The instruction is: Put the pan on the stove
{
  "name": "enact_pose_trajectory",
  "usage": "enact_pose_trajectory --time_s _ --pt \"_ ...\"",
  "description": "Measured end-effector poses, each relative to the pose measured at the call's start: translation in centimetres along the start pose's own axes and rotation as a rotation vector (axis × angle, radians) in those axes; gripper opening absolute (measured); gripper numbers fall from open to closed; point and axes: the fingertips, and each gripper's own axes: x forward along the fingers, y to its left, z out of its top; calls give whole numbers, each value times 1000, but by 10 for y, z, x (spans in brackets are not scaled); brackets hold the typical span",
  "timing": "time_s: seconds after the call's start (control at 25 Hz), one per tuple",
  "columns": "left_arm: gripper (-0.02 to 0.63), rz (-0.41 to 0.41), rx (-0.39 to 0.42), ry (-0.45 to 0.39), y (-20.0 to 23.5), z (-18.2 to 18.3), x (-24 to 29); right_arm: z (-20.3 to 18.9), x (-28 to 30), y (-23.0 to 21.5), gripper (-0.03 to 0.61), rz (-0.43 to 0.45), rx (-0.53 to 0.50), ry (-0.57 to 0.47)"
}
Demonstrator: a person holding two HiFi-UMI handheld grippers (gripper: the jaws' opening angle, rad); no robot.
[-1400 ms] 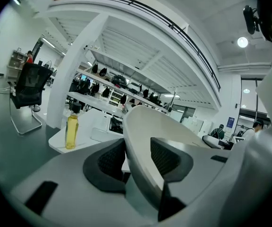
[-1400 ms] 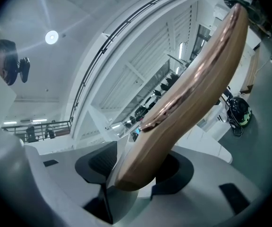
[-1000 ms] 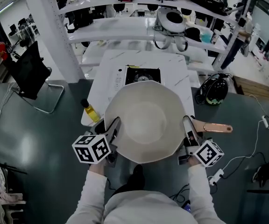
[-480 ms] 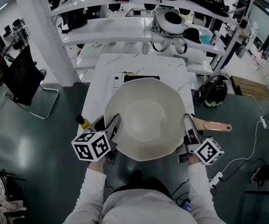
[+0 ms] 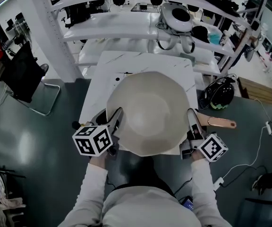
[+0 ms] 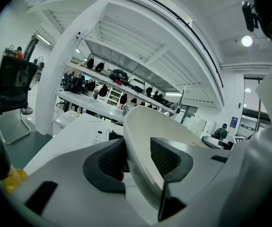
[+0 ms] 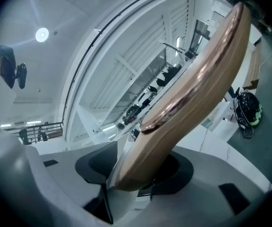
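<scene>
A white marble-patterned table is seen on a dark grey floor, with white shelving at the far side. A cream, many-sided pan with a smooth copper-coloured handle is held above the table. Its left rim is clamped by the left gripper, and its right rim, beside the handle, by the right gripper. Both arms are stretched forward.

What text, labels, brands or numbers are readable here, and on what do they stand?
None can be read.
Pan: no print.
Cubes on left gripper and right gripper: square markers only, no letters.
Blue sign, far back: too small to read.
</scene>
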Motion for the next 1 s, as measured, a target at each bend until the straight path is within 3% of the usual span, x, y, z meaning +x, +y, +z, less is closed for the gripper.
enact_pose_trajectory --time_s 0.48,0.68,1.0 --pt "169 93 -35 -9 26 13 62 14 85 -43 235 42 17 83" --pt "169 123 -48 -10 37 18 75 14 112 -45 235 89 25 108" --pt "167 161 -63 -3 59 24 101 12 154 -58 233 93 27 144"
